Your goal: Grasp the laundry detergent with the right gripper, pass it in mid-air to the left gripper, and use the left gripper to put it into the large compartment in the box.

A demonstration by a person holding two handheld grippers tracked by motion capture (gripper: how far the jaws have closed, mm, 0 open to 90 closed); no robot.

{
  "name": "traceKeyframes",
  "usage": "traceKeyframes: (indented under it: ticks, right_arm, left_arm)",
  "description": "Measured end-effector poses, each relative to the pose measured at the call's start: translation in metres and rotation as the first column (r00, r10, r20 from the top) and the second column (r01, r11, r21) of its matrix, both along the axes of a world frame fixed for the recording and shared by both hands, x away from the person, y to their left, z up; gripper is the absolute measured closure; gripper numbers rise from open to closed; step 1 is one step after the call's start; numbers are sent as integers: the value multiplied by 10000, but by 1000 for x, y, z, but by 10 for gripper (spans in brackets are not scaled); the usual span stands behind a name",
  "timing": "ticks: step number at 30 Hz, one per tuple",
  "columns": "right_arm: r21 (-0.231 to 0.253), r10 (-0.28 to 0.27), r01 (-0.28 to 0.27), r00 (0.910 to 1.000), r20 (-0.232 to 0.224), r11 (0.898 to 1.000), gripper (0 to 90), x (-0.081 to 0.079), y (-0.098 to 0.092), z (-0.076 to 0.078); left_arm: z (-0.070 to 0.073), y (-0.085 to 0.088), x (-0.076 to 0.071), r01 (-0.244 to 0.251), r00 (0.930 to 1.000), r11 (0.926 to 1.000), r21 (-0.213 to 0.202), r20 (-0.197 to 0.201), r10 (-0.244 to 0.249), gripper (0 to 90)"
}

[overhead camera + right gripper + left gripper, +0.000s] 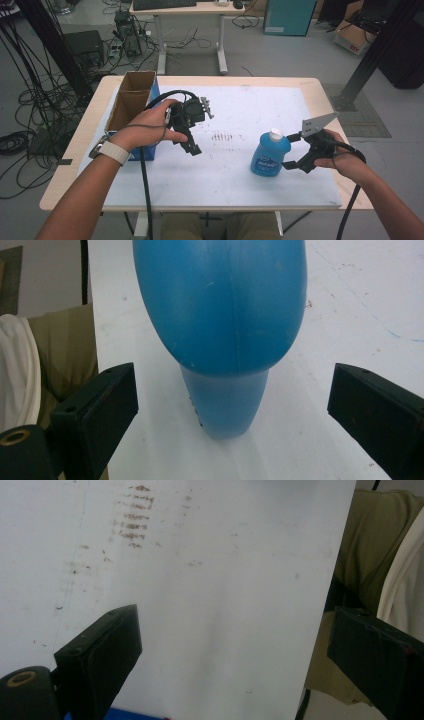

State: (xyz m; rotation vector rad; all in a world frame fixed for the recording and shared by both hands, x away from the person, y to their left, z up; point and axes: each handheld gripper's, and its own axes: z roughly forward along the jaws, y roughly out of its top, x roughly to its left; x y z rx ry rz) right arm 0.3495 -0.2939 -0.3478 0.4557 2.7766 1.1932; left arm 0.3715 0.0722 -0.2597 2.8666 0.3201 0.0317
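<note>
Blue plastic bottle with white cap (270, 154) stands upright at desk (320, 90) centre-right, between the spread jaws of the right hand-held gripper (291, 149), untouched. Risk: off-centre closure on the rounded, slick body could tip it. Left hand-held gripper (192, 145) spread, idle.

Top of the blue bottle (220, 315) cut off by the upper edge in the right gripper view, cap out of frame. Label print on the bottle (269, 159) too small to read from the high view. Right tongs (294, 149) partly masked by the bottle and the holding hand. Cardboard box (131, 100) bottom hidden by its own walls and the left forearm.
</note>
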Motion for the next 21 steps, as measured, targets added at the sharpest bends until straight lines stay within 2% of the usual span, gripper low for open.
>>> traceKeyframes:
  ticks: [13,21]
  right_arm:
    - [96,-75,74,9999,74,9999,59,0,0,-2]
    - [253,-123,120,9999,106,9996,59,-1,1,-9]
  left_arm:
    - [0,1,0,-60,10000,10000,24,-40,60,77]
    - [-1,0,0,-10,10000,10000,21,-32,10,77]
